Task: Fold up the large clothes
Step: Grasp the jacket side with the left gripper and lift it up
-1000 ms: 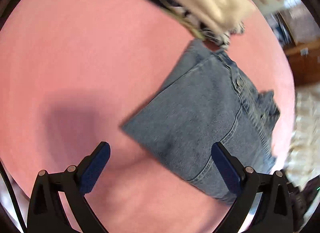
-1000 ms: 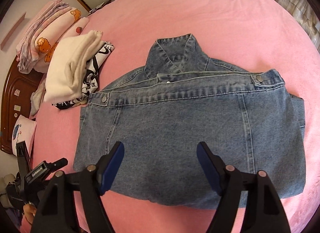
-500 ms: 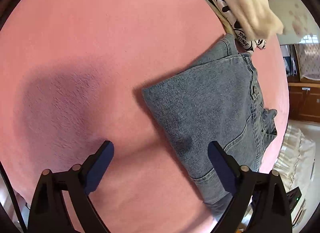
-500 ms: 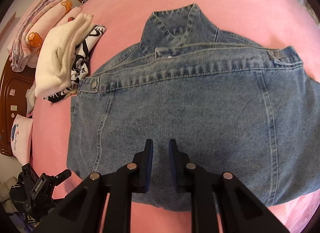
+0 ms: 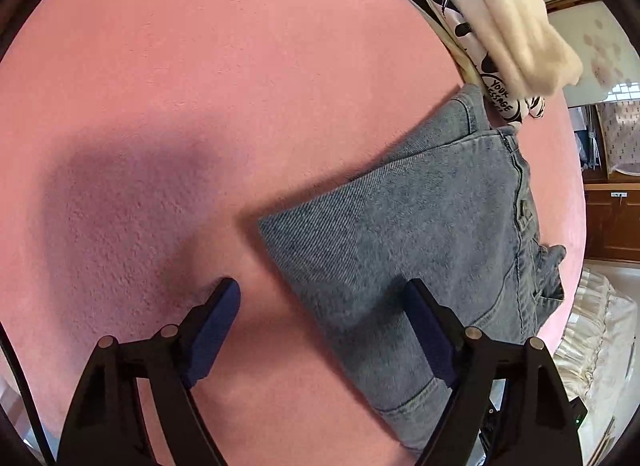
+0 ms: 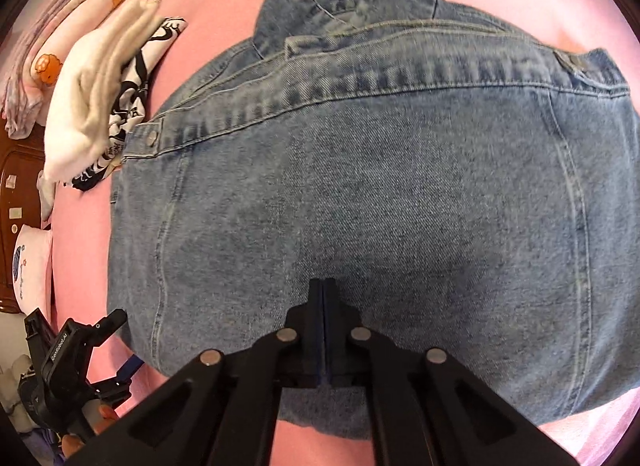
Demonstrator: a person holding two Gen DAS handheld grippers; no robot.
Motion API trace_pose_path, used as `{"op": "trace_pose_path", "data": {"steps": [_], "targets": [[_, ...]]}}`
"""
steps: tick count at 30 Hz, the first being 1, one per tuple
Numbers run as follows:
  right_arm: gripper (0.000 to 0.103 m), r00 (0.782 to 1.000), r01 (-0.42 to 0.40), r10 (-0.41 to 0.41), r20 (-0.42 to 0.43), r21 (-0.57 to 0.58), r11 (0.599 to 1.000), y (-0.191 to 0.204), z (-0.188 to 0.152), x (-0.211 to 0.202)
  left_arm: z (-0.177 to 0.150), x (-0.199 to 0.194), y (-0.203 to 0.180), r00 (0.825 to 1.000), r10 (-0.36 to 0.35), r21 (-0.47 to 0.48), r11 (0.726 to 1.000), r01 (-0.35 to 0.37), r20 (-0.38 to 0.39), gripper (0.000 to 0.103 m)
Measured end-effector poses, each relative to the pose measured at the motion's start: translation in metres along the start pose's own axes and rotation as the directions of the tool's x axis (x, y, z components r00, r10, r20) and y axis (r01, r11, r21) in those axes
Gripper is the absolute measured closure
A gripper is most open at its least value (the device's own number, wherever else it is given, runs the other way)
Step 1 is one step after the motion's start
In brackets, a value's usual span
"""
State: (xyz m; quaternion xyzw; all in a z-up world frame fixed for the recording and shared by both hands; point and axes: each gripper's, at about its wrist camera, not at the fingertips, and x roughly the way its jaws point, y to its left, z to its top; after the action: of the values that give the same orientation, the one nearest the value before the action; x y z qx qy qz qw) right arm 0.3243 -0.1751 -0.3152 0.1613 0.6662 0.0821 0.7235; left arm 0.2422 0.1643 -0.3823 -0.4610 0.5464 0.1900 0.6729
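Pink bedspread [image 5: 240,65], soft pile, covered the whole work surface; wooden furniture stood at the edge of the room. Item one: denim jacket [image 6: 360,193], folded into a thick block with the collar away from me, lying flat on the spread near its middle. I judged it heavy, stiff and not slippery, likely to hold a crease; best taken at a folded corner or along the near hem, through all layers. Item two: stack of folded clothes [image 6: 100,97], cream over black-and-white print, just beside the jacket's far left corner. Left tongs [image 5: 324,306]: spread wide, holding nothing, one finger over bare spread and the other over the jacket's near corner. Right tongs [image 6: 323,298]: pressed together at the jacket's near middle; whether they pinched cloth I could not tell.
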Motion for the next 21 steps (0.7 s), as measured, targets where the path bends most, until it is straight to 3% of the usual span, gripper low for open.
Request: {"op": "trace_pose_path", "data": {"steps": [3,5,9,11,13,21], "targets": [[0.103,1.0,-0.009,0.009,-0.006,0.021,1.0,-0.003,0.0,0.004,0.005,0.003,-0.002,1.0,-0.001,-0.001,1.0,0.001,0.027,0.028],[0.103,1.0,-0.007,0.008,-0.008,0.018,1.0,-0.004,0.0,0.005,0.008,0.005,-0.004,0.999,-0.013,-0.003,1.0,0.014,0.044,0.044],[0.103,1.0,-0.006,0.006,-0.002,0.021,1.0,-0.003,-0.001,0.009,0.014,0.011,-0.013,0.998,-0.013,0.004,1.0,0.013,0.054,0.056],[0.103,1.0,-0.013,0.013,0.004,0.033,0.999,-0.005,-0.002,0.009,0.015,0.013,-0.014,0.998,-0.017,0.014,1.0,0.016,0.061,0.073],[0.103,1.0,-0.02,0.019,0.012,0.042,0.999,-0.006,-0.004,0.009,0.014,0.01,-0.012,0.997,-0.037,0.006,0.999,0.037,0.07,0.084],[0.103,0.999,-0.034,0.032,0.029,0.057,0.998,-0.007,-0.008,0.007,0.003,-0.011,-0.028,0.989,-0.052,0.08,0.996,0.041,0.142,0.09]]}}
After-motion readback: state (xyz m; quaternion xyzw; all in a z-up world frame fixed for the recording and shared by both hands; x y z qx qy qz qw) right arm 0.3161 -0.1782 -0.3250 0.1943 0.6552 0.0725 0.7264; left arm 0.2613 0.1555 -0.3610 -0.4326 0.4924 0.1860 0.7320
